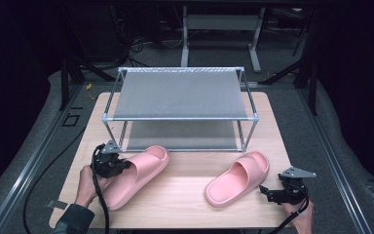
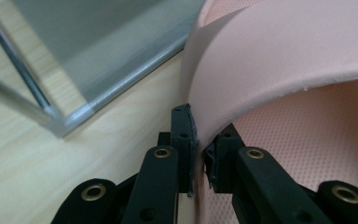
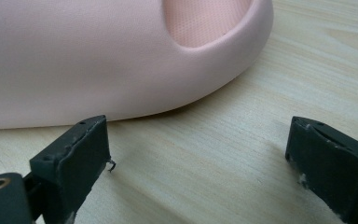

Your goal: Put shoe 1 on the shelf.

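A person works at a light wooden table [image 1: 185, 195] with 2 handheld grippers. The left gripper [image 1: 119, 165] has its fingers [image 2: 182, 140] clamped on the thin side wall of the left pink slipper [image 1: 136, 175], which lies near the table's front left, just before a 2-tier metal shoe rack [image 1: 180, 95]. Its long axis runs diagonally, toe toward the rack and to the right. To carry it well, keep the pinch firm and the sole level, steering the toe toward a shelf. The right gripper [image 1: 268, 192] rests with fingers [image 3: 74, 154] apart, just beside the right slipper [image 1: 238, 178], which also points diagonally up-right.
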Demonstrator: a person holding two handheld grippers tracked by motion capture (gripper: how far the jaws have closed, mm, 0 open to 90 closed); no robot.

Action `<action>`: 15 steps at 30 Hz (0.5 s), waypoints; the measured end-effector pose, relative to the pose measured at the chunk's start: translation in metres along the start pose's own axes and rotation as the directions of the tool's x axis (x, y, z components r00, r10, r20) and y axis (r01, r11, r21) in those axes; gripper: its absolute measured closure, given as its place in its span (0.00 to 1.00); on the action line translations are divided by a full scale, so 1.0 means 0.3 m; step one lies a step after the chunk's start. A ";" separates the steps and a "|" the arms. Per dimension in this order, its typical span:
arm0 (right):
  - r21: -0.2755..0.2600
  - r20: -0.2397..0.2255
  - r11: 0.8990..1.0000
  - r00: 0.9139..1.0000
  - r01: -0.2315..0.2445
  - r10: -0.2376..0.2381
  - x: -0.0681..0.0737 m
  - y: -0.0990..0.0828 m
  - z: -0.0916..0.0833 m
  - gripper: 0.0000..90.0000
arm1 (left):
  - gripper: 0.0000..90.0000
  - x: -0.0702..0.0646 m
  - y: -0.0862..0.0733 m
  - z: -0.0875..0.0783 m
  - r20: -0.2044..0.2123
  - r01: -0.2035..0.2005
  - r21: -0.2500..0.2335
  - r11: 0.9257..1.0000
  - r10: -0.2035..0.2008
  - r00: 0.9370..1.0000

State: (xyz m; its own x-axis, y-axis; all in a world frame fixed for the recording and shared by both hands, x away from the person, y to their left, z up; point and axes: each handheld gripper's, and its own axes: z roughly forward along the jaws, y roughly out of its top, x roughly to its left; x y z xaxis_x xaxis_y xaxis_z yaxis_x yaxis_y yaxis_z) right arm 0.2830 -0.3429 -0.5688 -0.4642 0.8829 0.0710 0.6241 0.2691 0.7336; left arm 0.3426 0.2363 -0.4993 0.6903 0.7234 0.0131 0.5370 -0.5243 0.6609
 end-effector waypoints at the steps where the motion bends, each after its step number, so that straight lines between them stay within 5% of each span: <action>1: 0.002 -0.002 1.000 1.000 0.003 -0.003 0.000 0.000 0.000 0.07 | 0.92 0.003 0.012 0.005 0.026 -0.021 -0.003 1.000 0.021 0.999; 15: 0.002 0.002 1.000 1.000 0.002 -0.002 0.000 0.000 0.000 0.07 | 0.92 0.004 0.129 0.007 0.080 -0.176 -0.023 0.984 0.177 0.981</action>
State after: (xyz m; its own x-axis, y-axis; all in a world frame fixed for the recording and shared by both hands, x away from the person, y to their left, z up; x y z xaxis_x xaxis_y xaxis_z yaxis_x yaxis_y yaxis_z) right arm 0.2830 -0.3428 -0.5688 -0.4638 0.8833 0.0684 0.6246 0.2712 0.7324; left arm 0.3653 0.2157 -0.4754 0.8112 0.5805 0.0699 0.3955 -0.6329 0.6656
